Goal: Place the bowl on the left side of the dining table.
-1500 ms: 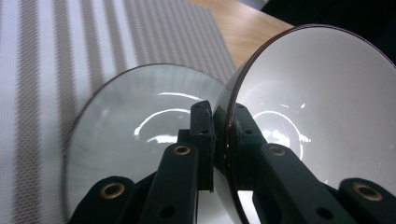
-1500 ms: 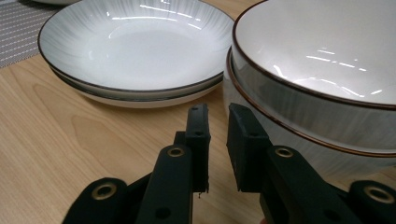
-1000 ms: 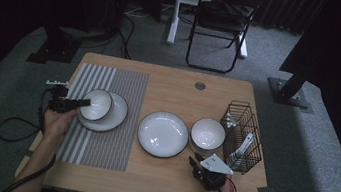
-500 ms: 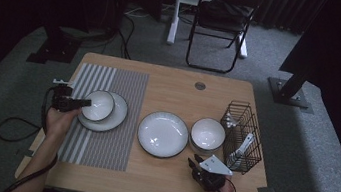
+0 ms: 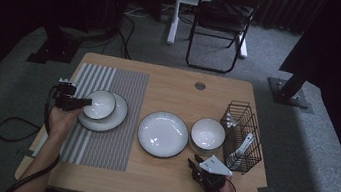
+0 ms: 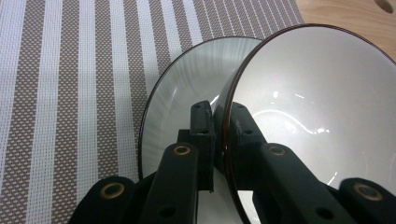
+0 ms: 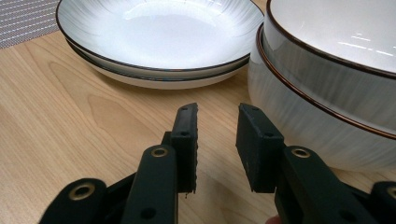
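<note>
Small white bowl [image 5: 99,104] with a dark rim sits pinched at its near edge by the left gripper [image 5: 79,101], whose two black jaws clamp the rim, one inside and one outside. It is over the left plate [image 5: 114,118], which lies on the striped placemat [image 5: 124,89]. Compared with a second ago, the bowl and left gripper stand slightly further toward the far side of the plate; the shift is small, and the grip looks the same. The right gripper [image 5: 195,162] rests low on the wooden table [image 5: 156,180], near the stacked bowls [image 5: 207,134] and the middle plate [image 5: 163,134]. Its jaws have just been opening and now stand apart with nothing between them. The wire rack [image 5: 242,136] stands at the right as before.
</note>
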Available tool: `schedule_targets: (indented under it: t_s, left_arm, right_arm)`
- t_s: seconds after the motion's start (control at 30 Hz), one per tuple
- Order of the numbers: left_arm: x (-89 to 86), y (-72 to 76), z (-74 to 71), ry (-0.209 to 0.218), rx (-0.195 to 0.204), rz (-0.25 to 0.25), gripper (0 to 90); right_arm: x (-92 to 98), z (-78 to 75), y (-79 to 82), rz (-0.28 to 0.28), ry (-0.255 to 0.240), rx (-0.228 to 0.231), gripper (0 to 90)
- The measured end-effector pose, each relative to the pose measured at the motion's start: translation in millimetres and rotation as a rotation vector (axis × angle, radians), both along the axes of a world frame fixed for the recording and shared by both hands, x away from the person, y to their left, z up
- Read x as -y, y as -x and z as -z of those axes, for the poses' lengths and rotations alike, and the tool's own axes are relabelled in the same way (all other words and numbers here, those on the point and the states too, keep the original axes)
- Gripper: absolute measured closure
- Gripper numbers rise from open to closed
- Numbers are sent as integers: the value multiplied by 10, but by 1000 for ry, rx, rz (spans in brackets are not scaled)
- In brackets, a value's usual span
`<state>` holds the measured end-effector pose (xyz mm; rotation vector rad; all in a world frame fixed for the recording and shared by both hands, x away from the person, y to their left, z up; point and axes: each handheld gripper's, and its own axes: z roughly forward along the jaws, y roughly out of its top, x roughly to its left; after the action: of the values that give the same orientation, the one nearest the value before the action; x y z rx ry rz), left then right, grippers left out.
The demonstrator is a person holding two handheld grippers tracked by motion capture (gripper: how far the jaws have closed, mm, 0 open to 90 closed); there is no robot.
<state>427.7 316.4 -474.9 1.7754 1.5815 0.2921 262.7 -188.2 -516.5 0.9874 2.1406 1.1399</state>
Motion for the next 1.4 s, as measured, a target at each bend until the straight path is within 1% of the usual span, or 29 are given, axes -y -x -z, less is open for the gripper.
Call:
schedule_targets:
  t_s: [0.17, 0.33, 0.53, 0.67, 0.7, 0.77, 1.0, 1.4]
  left_arm:
    - [24, 1, -6, -13, 11, 3, 831]
    - [31, 2, 0, -12, 19, -3, 829]
    - [64, -12, -4, -32, 22, -6, 826]
    - [78, -19, 0, -36, 22, -4, 822]
    - [98, -24, 8, -46, 27, 1, 819]
    - [92, -20, 12, -38, 27, -1, 818]
    - [89, -18, 18, -35, 30, -2, 817]
    - [100, -10, 19, -48, 36, -5, 817]
  right_arm:
    - [8, 7, -5, 2, -1, -1, 677]
    - [7, 9, -3, 1, -2, -1, 677]
    - [10, 12, -4, 1, -2, -2, 676]
    - [10, 13, -4, 2, -2, -3, 675]
    - [11, 14, -4, 2, -3, -4, 673]
    - [15, 16, -4, 3, -3, -5, 673]
    - [11, 20, -4, 1, 0, -7, 671]
    - [4, 36, -19, -4, 6, -18, 648]
